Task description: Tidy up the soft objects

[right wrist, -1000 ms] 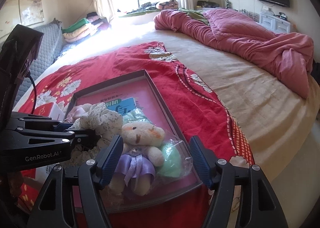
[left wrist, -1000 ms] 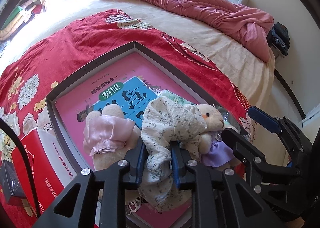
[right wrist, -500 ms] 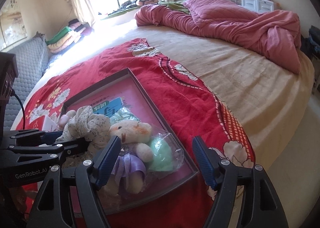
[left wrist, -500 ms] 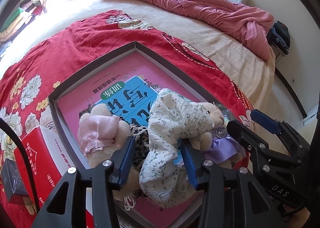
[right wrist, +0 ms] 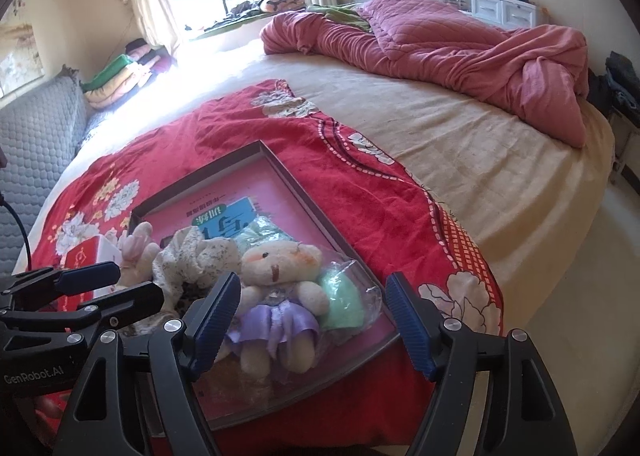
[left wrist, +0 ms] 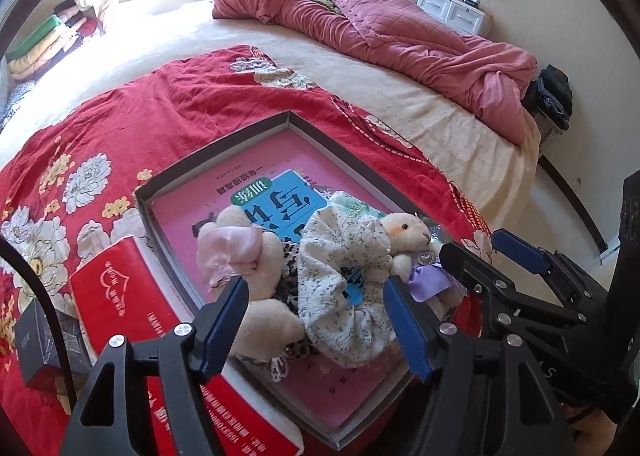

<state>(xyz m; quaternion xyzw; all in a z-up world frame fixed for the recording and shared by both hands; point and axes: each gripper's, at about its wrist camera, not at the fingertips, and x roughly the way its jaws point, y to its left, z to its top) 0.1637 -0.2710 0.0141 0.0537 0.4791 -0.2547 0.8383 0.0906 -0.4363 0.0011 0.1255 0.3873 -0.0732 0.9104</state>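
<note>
The red floral blanket gives me a flat work patch on the bed, and on it sits the shallow grey box where I am gathering the soft things over a pink workbook with Chinese print. Inside lie the purple-skirted bear, a pink-dressed plush and the floral scrunchie. My left gripper has just been opening — its jaws straddle the scrunchie without pressing it. My right gripper hangs wide and empty above the bear. Its neighbour's body reads "GenRobot.AI".
</note>
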